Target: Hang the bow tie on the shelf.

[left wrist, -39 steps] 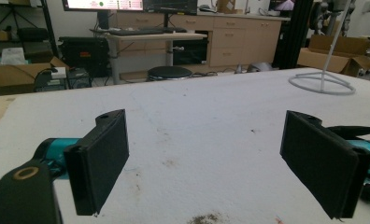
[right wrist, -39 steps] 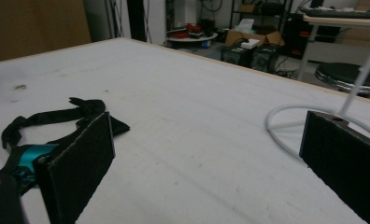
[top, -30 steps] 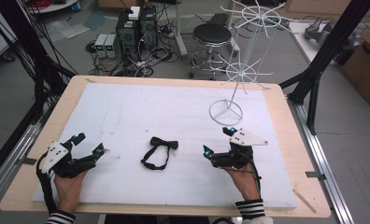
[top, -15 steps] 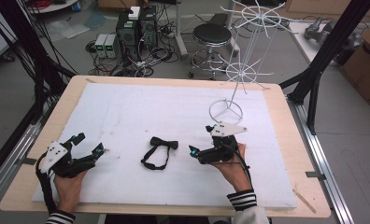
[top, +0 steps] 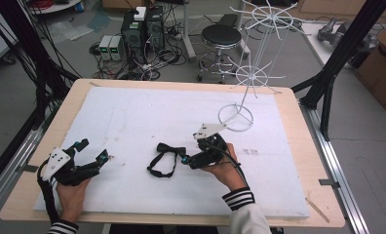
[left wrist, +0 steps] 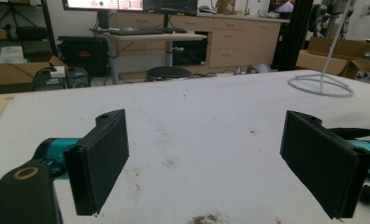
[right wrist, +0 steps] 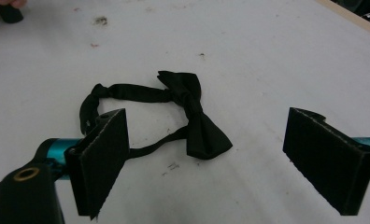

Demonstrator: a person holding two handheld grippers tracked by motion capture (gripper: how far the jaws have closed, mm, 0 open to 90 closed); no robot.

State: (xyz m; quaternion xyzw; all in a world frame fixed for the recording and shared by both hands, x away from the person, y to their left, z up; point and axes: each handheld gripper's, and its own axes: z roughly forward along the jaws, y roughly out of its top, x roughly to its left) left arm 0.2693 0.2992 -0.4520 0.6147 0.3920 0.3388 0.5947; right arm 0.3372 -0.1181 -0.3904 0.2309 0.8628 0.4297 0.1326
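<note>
The right tool (right wrist: 204,172) is held with its jaws wide apart and nothing between them, low in the frame of the right gripper view, aimed at the black bow tie (right wrist: 192,114). The bow tie lies flat at the centre of that frame, its strap (right wrist: 127,93) looped toward the upper left. In the high view it is seen left of the right tool (top: 185,159), on the white foam sheet (top: 132,117) covering the desk. A clean grasp would best be made at the knot, with the jaws lowered squarely over it before closing. The left tool (top: 91,151) rests at the lower left, jaws spread, nothing held. The strap's clasp cannot be made out, and the wire stand (top: 252,78) is cut off at the top.
</note>
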